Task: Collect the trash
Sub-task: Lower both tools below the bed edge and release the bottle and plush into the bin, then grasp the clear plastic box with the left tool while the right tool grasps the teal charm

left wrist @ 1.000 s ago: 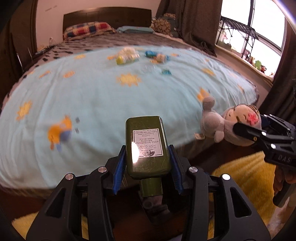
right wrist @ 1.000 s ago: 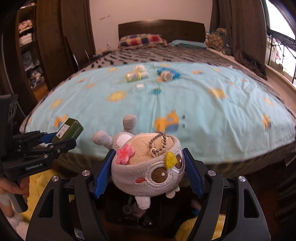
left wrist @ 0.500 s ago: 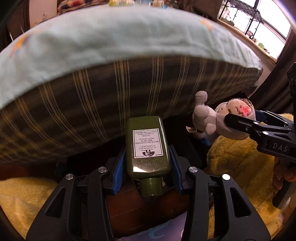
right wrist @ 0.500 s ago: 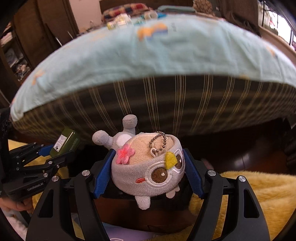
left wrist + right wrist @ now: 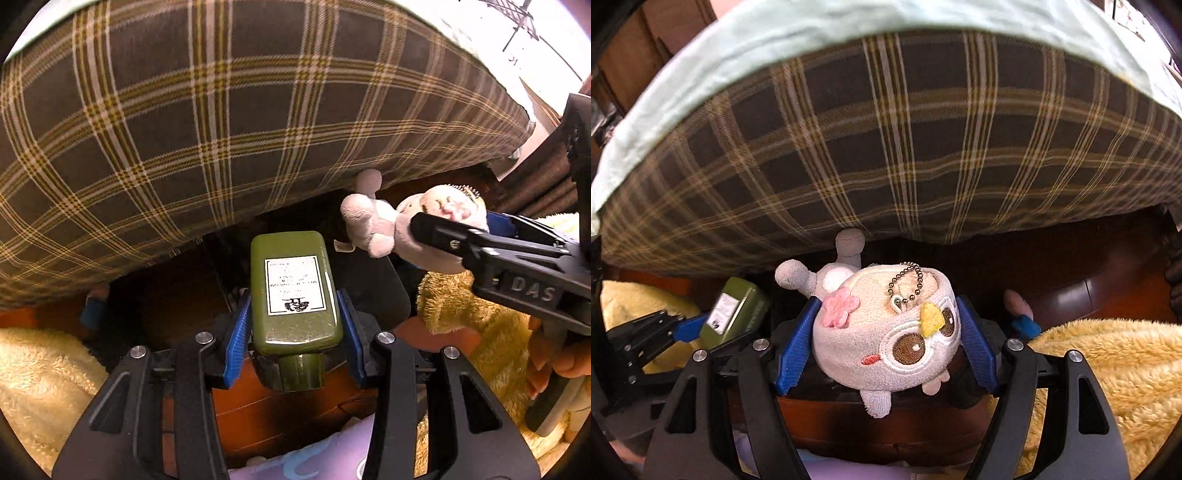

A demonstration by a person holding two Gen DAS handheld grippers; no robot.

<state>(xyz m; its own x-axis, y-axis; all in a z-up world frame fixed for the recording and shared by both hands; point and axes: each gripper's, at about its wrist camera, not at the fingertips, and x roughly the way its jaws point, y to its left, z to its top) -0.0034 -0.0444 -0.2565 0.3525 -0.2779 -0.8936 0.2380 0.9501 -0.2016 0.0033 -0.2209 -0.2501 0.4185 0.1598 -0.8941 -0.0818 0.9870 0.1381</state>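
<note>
My left gripper (image 5: 293, 325) is shut on an olive-green bottle (image 5: 291, 291) with a white label, its cap toward the camera and the blue pads pressing both sides. The same bottle (image 5: 733, 314) shows at the left of the right wrist view. My right gripper (image 5: 886, 339) is shut on a grey plush owl toy (image 5: 886, 339) with a pink flower, a yellow beak and a ball chain. From the left wrist view that plush toy (image 5: 402, 225) hangs at the right, clamped in the black fingers. Both grippers point down, low beside the bed.
The plaid side of the mattress (image 5: 221, 110) fills the upper half of both views, with the pale blue sheet (image 5: 849, 18) above. Fluffy yellow fabric (image 5: 1108, 369) lies on either side, over dark wood floor (image 5: 1089, 266). A pale lilac surface (image 5: 314, 454) shows below the fingers.
Both grippers have dropped from bed-top height to below the mattress edge and tilted further down, each still holding its object. The bed top has gone out of sight.
</note>
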